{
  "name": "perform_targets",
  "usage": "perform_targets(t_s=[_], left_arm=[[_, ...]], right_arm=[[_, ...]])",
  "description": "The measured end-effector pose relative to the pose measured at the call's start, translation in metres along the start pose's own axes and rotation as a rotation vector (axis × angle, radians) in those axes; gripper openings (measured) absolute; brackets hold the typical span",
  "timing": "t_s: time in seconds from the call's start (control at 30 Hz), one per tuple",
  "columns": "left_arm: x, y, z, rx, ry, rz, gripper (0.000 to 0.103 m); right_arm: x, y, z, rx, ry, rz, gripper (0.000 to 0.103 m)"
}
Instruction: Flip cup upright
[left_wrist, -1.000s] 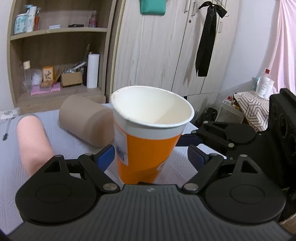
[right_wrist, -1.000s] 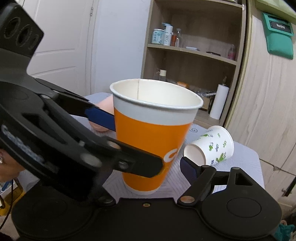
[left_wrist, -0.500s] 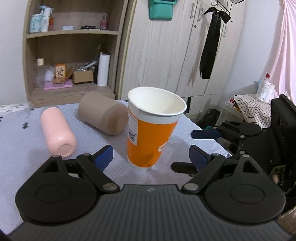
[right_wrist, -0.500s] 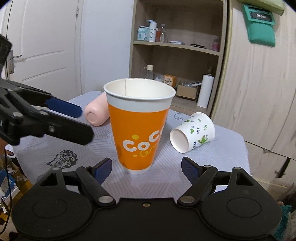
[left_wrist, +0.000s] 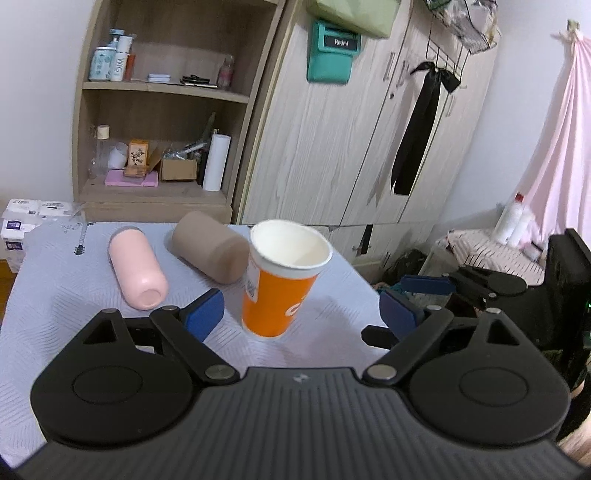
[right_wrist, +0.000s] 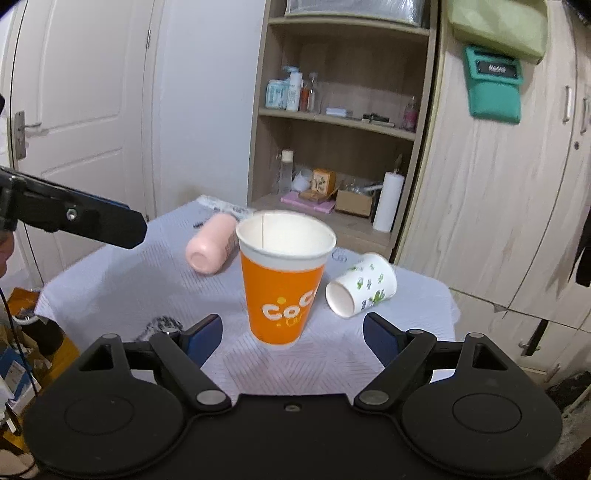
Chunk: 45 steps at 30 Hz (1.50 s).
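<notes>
Two wrist views, shared orange cup (left_wrist: 284, 280)

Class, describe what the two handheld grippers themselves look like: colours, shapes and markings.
Both the left gripper and the right gripper are matte black, with two round discs, angular linkage arms with silver pivot pins, and blue pads on the fingertips. The base is ribbed with a small central logo.

Orange paper cup (right_wrist: 284, 291): white lettering "CoC", rest cut off by curve; barcode sticker on side, unreadable. Teal pouch (left_wrist: 334, 51) on wardrobe: label "Redmi". Shelf bottle (left_wrist: 120, 59): "WIGI", approx.
</notes>
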<state>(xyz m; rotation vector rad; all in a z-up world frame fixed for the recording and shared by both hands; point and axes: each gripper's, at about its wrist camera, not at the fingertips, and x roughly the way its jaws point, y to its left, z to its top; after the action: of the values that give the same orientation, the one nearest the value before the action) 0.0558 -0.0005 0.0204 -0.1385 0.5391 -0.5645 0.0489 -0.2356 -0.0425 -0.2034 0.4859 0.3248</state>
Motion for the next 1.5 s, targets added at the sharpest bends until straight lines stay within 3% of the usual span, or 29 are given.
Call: perform_targets(t_s=[0.27,0.47,0.6,0.67,0.9,1.03,1.3,1.5], left_arm=[[-0.019,-0.018,0.011,0.047,0.046,0.061,0.095],[-0.021,-0.031,0.013,0.102,0.085,0.224,0.098],[-0.022,-0.034,0.013,0.117,0.092,0.292,0.098],[-0.022,-0.033,0.014,0.116,0.093,0.328,0.102],[-0.021,-0.028,0.011,0.099,0.112,0.456,0.103],[-0.014,-0.023,0.010,0.068,0.171,0.545,0.103],[-0.027,-0.023,0.003,0.013,0.109,0.633,0.103],[-0.033,-0.031,-0.005,0.010,0.109,0.633,0.103]], right_arm=[[-0.028,0.001,0.022,0.028,-0.012,-0.029,0.087],[-0.035,0.004,0.032,0.065,-0.009,-0.053,0.087],[-0.036,0.006,0.034,0.089,-0.005,-0.053,0.088],[-0.039,0.008,0.034,0.093,-0.006,-0.059,0.091],[-0.047,0.011,0.034,0.134,-0.015,-0.029,0.103],[-0.046,0.015,0.033,0.150,0.022,-0.081,0.103],[-0.057,0.022,0.029,0.165,0.016,-0.169,0.103],[-0.065,0.028,0.029,0.175,-0.001,-0.222,0.103]])
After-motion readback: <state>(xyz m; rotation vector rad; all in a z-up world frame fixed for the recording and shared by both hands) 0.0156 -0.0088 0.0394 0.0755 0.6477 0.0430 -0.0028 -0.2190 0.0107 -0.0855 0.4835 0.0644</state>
